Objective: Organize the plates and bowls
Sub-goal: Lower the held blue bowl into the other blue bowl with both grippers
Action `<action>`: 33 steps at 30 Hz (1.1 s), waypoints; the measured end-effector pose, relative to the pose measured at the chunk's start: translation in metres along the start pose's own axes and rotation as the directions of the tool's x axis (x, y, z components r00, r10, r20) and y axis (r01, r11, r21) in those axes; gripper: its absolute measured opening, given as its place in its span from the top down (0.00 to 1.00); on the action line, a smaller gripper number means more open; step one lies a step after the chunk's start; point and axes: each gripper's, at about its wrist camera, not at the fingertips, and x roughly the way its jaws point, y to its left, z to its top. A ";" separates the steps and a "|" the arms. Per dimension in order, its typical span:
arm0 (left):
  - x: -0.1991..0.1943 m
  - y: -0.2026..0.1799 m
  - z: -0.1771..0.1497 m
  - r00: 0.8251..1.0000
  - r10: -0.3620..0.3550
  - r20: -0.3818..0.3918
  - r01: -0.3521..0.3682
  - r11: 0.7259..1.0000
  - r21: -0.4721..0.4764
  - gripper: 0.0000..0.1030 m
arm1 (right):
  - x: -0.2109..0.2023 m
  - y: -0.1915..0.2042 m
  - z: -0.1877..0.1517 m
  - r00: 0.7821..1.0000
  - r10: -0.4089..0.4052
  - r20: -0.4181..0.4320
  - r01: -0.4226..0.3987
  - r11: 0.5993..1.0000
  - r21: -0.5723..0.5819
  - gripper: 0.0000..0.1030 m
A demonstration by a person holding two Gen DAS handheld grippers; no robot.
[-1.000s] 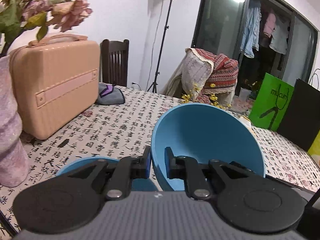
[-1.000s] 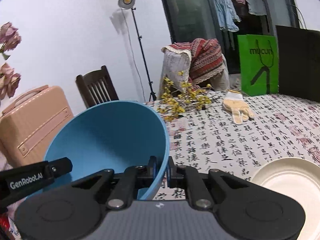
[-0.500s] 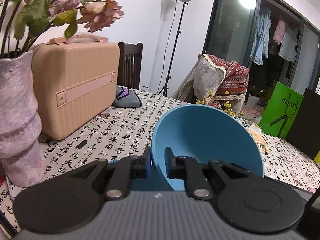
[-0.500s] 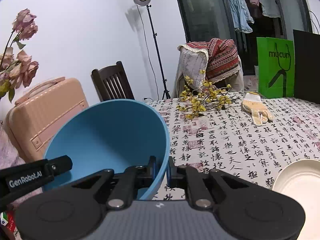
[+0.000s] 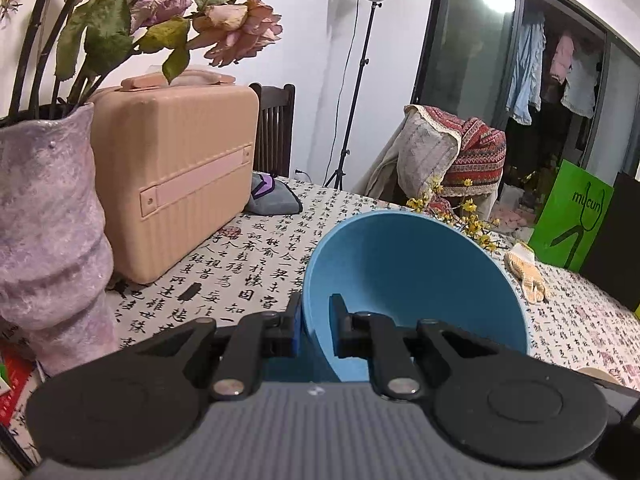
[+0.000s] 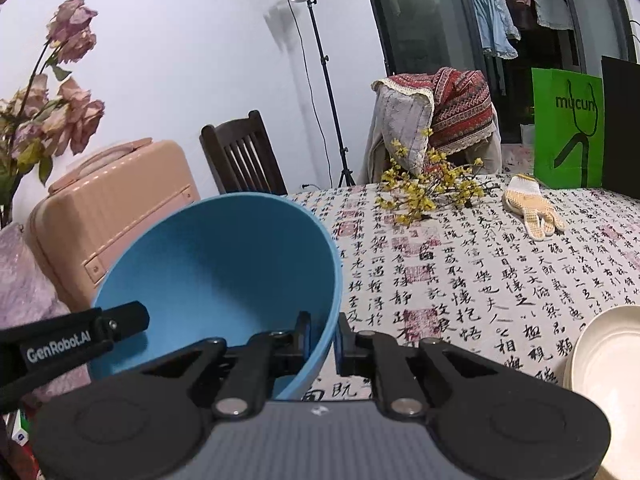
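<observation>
Both my tongs carry one blue bowl above the table.

My left gripper (image 5: 316, 330) is clenched on the near-left rim of the bowl (image 5: 412, 280), my right gripper (image 6: 322, 338) on its right rim, wall between the pads. The bowl tilts, mouth toward me, and is empty. The cream plate (image 6: 608, 364) lies to my right, nearer my right hand, also empty.
</observation>
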 end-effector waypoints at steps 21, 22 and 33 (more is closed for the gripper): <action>0.002 0.036 -0.005 0.995 0.000 -0.100 0.004 0.999 0.035 0.86 | -0.002 0.045 -0.030 0.994 -0.048 -0.102 0.044 0.998 -0.046 0.86; 0.003 0.037 -0.006 0.994 0.000 -0.108 0.004 0.999 0.035 0.86 | -0.002 0.046 -0.031 0.993 -0.054 -0.102 0.049 0.998 -0.049 0.86; 0.003 0.037 -0.014 0.990 0.011 -0.139 -0.002 0.998 0.070 0.86 | -0.006 0.053 -0.037 0.991 -0.098 -0.087 0.087 0.989 -0.116 0.83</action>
